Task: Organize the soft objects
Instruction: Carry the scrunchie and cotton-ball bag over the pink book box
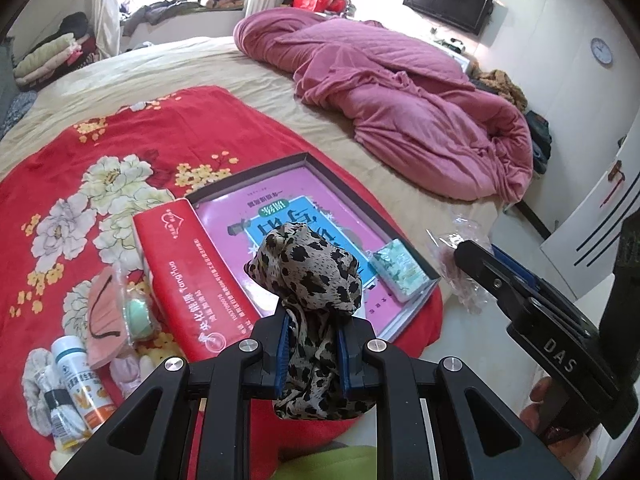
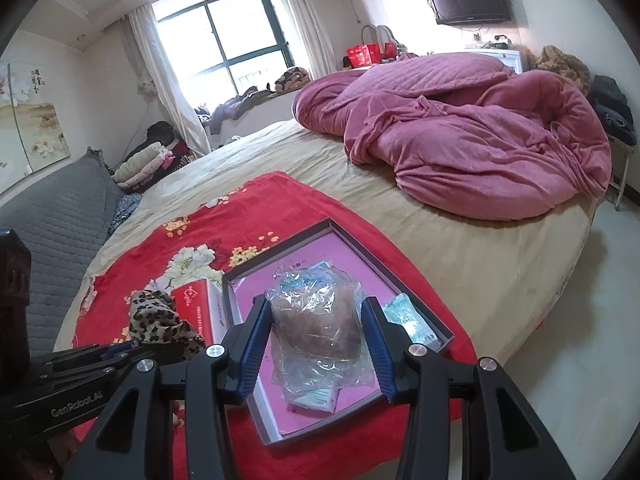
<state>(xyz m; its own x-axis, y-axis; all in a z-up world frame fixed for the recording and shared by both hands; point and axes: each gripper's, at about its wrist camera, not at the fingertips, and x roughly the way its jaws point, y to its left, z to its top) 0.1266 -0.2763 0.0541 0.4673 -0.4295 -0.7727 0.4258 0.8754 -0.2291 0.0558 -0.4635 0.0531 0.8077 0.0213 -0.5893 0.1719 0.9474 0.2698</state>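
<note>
Scarf [image 1: 316,280]: tan, black leopard spots. Blanket [image 1: 80,200]: red, white and yellow flowers. Tray [image 2: 280,436]: grey rim, pink inside. Box [image 1: 188,280]: red. Quilt [image 2: 480,140]: magenta-pink. Finger pads [image 2: 256,352]: blue.

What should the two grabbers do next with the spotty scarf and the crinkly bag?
Probably lower both into the shallow box and let go. The left hand-held gripper is shut on the leopard-print scarf, and the right hand-held gripper squeezes the clear plastic bag right above the box's pink floor. A small tissue pack already lies inside, so soft things seem to go there.
</note>
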